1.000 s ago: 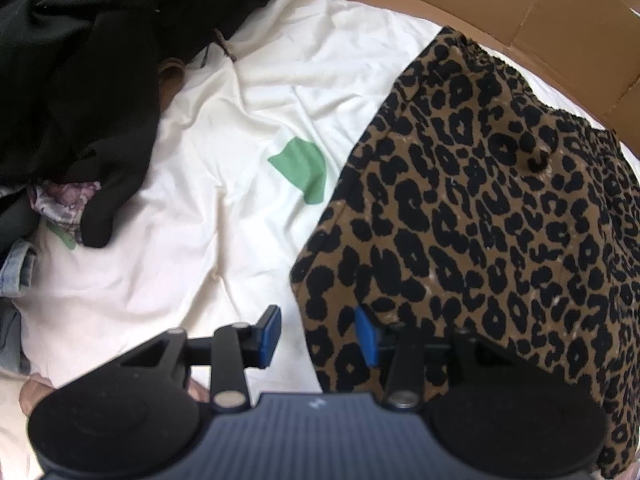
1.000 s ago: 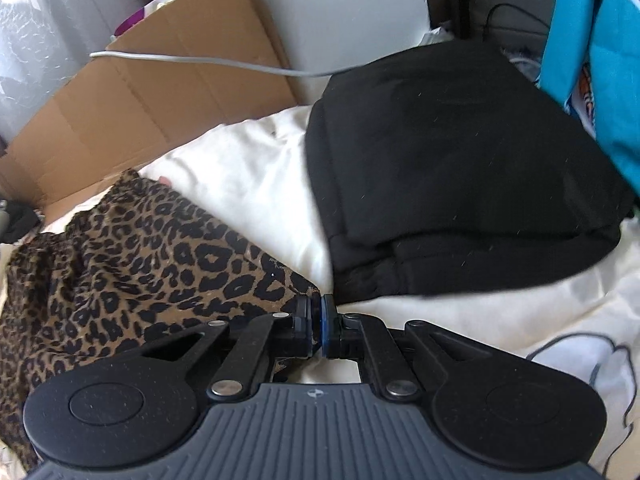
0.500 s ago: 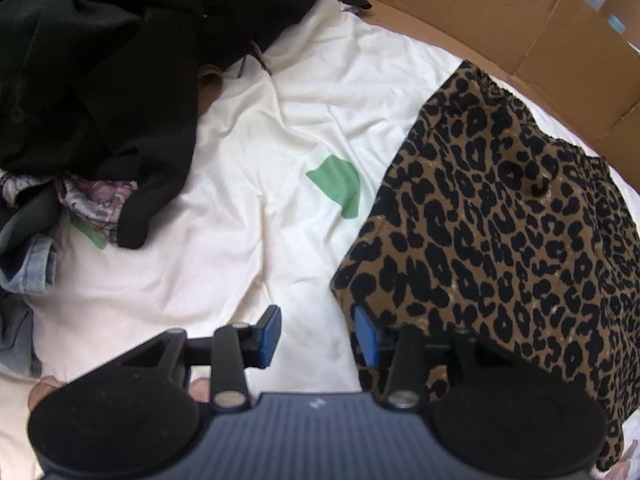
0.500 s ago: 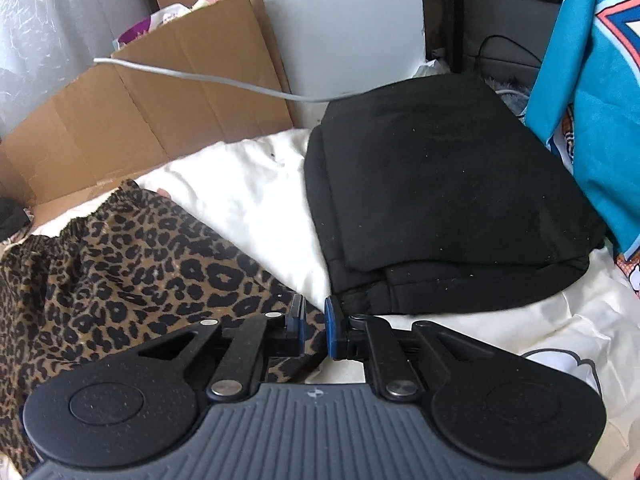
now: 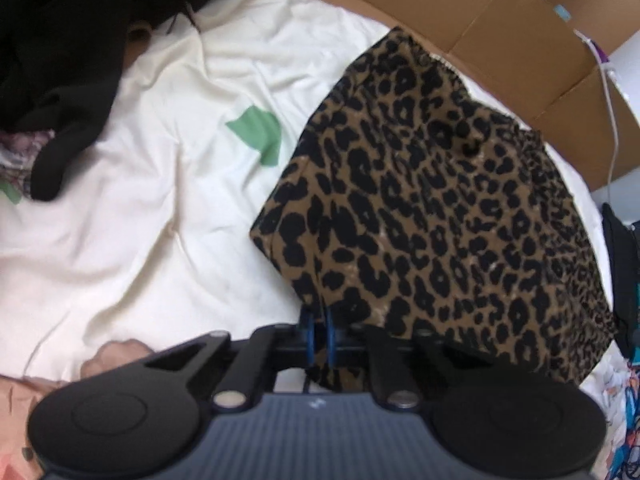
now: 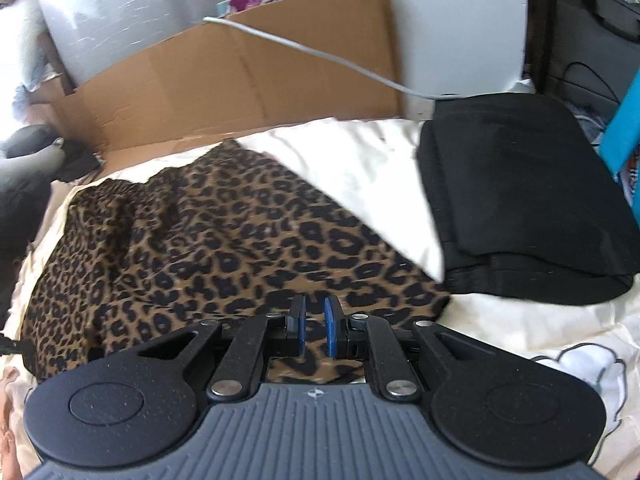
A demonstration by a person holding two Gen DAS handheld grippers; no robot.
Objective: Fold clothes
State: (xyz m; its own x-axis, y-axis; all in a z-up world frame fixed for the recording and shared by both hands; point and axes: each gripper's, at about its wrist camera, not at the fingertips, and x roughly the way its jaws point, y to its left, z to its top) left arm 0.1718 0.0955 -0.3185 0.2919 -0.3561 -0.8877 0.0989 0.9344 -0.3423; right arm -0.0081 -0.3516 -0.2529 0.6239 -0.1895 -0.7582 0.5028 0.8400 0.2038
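The leopard cloth (image 5: pixel 440 216) lies on a white sheet (image 5: pixel 160 208) on the bed. In the left wrist view it fills the side from 1 to 4 o'clock. Its near corner hangs down into the left tool (image 5: pixel 319 330). The two blue pads there are pressed close together with the spotted cloth pinched between them, so the left tool is gripping the leopard cloth.

In the right wrist view the leopard cloth spreads from 9 o'clock to the middle. The right tool (image 6: pixel 314 330) sits over its near edge. Its blue pads have a small gap between them, and spotted cloth shows through the gap. The picture is blurry there, so I cannot tell if this tool is gripping the cloth or has let go.

A folded black garment (image 6: pixel 524 200) lies at 2 to 3 o'clock, just beside the leopard cloth. A brown cardboard box (image 6: pixel 240 76) stands behind the bed at 11 o'clock. A loose black pile (image 5: pixel 60 40) sits at 10 o'clock in the left view.
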